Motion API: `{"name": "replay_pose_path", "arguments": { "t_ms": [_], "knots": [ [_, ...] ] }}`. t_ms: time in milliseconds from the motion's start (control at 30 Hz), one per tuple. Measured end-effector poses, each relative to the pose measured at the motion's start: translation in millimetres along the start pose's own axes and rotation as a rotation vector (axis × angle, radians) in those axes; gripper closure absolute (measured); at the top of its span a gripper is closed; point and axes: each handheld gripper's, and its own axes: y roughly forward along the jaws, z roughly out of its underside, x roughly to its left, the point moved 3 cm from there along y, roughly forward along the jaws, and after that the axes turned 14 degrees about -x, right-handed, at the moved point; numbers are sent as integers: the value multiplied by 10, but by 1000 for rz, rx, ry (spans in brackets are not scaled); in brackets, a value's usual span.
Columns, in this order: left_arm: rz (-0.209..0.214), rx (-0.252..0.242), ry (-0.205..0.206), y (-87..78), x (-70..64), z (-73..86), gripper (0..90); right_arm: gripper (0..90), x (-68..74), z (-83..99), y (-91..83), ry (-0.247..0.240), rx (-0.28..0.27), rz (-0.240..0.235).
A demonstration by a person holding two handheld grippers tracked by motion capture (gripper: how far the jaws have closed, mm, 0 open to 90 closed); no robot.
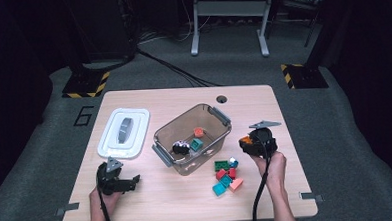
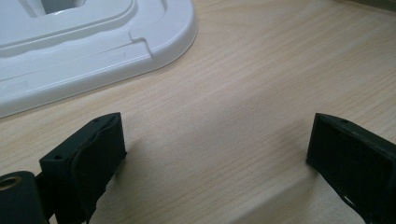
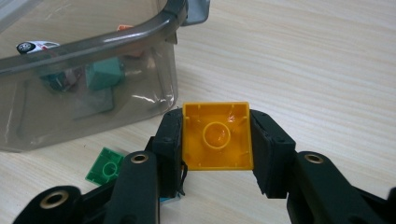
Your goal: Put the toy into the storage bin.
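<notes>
Right gripper (image 3: 217,140) has its jaws clamped on a square orange-yellow plastic building block (image 3: 217,135), hollow underside with its round centre tube facing the camera, one jaw on each side wall. In the high view that right gripper (image 1: 249,142) sits over the light wood worktop (image 1: 296,151) just beside the right end of the clear grey-tinted plastic bin (image 1: 161,134), block (image 1: 245,139) visible as an orange spot at the jaw tips, raised off the surface as far as I can tell. Bin holds a teal block (image 1: 196,144), a small orange block (image 1: 199,132) and a black-and-white toy car (image 1: 180,147); through the bin wall in the right gripper view the teal block (image 3: 105,74) and the car (image 3: 35,46) show. Loose pile of blocks on the worktop in front of the bin: green flat plate (image 1: 221,165), red block (image 1: 221,174), teal cube (image 1: 219,189), salmon block (image 1: 236,184). The green plate (image 3: 106,166) lies just beside the right jaws, near the bin corner. Left gripper (image 1: 129,183) rests low at the near-left of the worktop, jaws spread wide with bare wood between them, holding nothing. White plastic bin lid (image 1: 137,128) lies flat to the left of the bin, its corner (image 2: 154,32) just ahead of the left jaws, not touching.
</notes>
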Motion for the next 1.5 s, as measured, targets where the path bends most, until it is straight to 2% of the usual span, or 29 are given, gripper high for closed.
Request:
{"name": "replay_pose_path", "arguments": {
  "t_ms": [500,833,1133,1367,1500],
  "knots": [
    [2,1,1,0,1,0,41,588,-28,-249,33,-25,-15,6],
    [0,0,-2,0,1,0,42,588,27,-443,59,-35,-41,-9],
    [0,0,-2,0,1,0,42,588,128,-575,101,-60,-48,-27],
    [0,0,-1,0,1,0,42,588,240,-663,168,-98,-47,-53],
    [0,1,0,-1,1,0,42,588,325,-704,215,-101,-34,-68]
  ]
}}
